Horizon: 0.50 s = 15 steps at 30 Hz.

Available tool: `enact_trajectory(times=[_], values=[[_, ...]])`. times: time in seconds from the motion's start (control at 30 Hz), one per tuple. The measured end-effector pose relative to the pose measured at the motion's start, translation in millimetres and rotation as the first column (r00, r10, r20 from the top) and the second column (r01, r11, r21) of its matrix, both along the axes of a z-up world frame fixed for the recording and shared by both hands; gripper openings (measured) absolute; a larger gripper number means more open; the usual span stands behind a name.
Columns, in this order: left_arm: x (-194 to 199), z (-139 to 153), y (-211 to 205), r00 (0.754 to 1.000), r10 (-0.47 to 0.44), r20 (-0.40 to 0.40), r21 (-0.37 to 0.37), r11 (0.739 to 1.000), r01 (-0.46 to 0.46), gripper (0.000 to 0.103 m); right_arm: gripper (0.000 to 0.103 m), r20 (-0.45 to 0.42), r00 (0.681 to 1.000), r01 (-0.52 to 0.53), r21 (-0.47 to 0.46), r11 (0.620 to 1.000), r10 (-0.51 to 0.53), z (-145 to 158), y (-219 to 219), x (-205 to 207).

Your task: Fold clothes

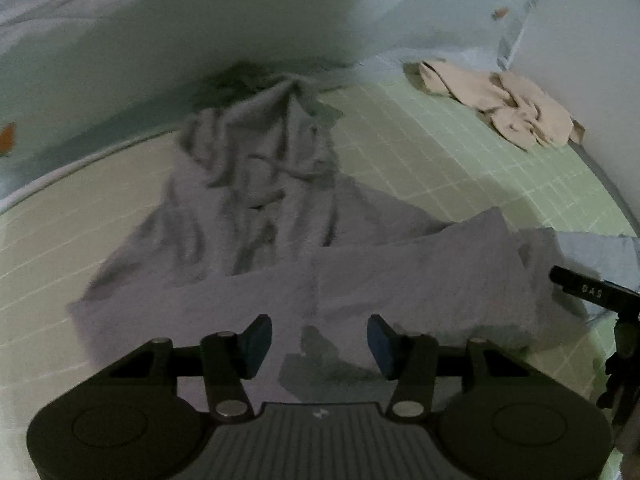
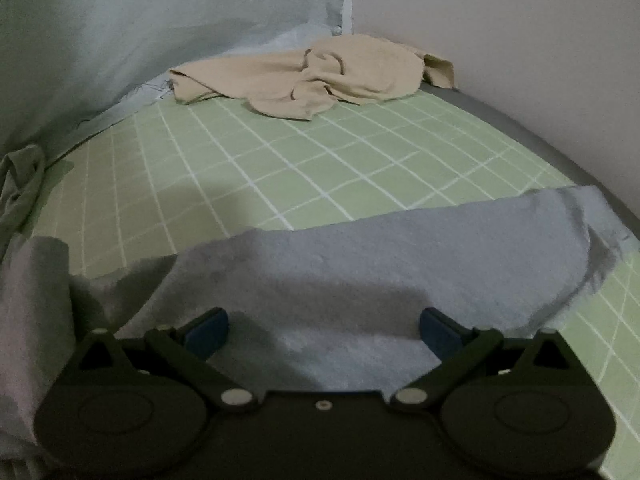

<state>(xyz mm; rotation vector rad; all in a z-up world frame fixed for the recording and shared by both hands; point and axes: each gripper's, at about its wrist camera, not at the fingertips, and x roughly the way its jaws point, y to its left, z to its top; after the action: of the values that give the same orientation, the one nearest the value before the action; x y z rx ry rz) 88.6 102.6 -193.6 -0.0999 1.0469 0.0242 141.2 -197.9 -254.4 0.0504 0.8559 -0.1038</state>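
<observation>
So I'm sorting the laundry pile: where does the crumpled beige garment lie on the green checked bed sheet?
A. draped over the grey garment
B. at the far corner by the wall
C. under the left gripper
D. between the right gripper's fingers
B: the crumpled beige garment lies at the far corner of the green checked bed sheet, next to the wall, apart from both grippers.

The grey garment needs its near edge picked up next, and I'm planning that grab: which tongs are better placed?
Probably the left tongs: they hang open right over the grey garment, cloth between the pads. The right tongs, also open, sit over the blue towel instead.
</observation>
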Motion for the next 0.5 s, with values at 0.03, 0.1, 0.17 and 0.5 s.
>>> enact_trajectory(times=[0.03,0.1,0.17,0.5], values=[[6,-5,-2,1.0,-0.003,-0.01,-0.011,1.0,0.003,0.055,0.103,0.003,1.0,-0.003,0.0,1.0,0.003,-1,1,2],[15,-18,-3,0.999,0.025,-0.045,-0.039,0.999,-0.027,0.057,0.103,0.008,1.0,-0.005,-0.003,1.0,0.005,0,2,2],[23,-29,-3,0.996,0.047,-0.077,-0.071,0.996,-0.052,0.057,0.103,0.013,1.0,-0.007,-0.005,1.0,0.007,0,4,2],[6,-11,5,0.997,0.072,-0.015,-0.083,0.994,-0.073,0.007,0.103,0.029,0.999,-0.015,-0.015,1.0,0.015,-1,5,-1]])
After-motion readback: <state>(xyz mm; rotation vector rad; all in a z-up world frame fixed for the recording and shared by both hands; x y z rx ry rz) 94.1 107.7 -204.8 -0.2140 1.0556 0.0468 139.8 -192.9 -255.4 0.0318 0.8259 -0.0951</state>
